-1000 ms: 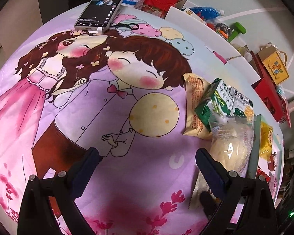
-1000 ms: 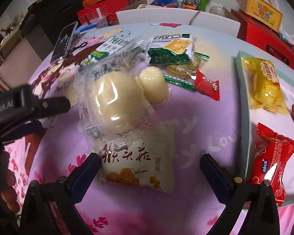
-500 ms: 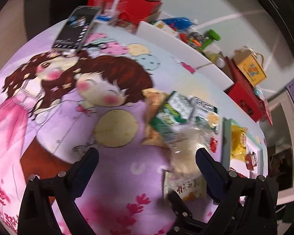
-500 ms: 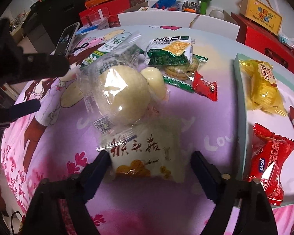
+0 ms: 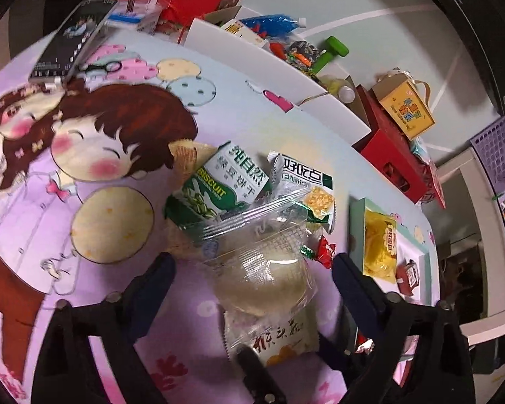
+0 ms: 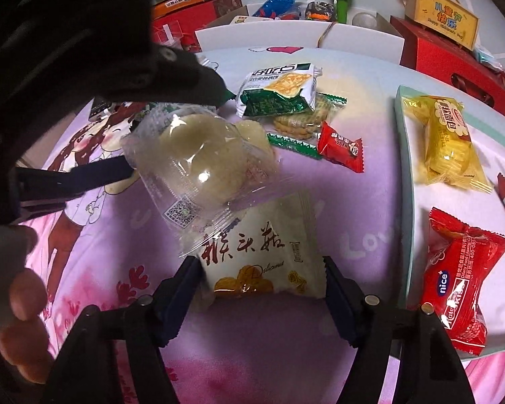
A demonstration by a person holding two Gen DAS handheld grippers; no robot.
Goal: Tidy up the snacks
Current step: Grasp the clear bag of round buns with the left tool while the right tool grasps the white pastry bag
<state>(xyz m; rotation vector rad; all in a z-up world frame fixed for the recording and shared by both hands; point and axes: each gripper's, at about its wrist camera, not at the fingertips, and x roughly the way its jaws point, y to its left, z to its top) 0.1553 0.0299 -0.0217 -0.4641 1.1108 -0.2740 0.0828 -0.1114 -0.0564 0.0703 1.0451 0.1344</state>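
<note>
A white packet with red characters (image 6: 262, 262) lies on the cartoon cloth, and my right gripper (image 6: 261, 276) is closing on it, its pads touching both sides. Partly on top of that packet lies a clear pack with a pale bun (image 5: 262, 279). My left gripper (image 5: 252, 272) straddles the bun pack with its jaws closing, the pads still apart from the wrap. In the right wrist view the left gripper (image 6: 178, 131) reaches in from the upper left. Behind lie a green biscuit pack (image 5: 219, 185), a white-green cracker pack (image 6: 279, 91) and a red candy (image 6: 340, 148).
A teal-rimmed tray (image 6: 404, 168) at the right holds a yellow pack (image 6: 447, 141) and a red pack (image 6: 461, 279). A phone (image 5: 74, 37) lies at the far left. Red boxes (image 6: 454, 60) and a white box (image 5: 272, 64) line the far edge. A person's fingers (image 6: 20, 303) show at the left.
My left gripper swung over from the bare cloth to the snack pile and now straddles the bun pack, jaws narrower. My right gripper's jaws closed in onto the white packet.
</note>
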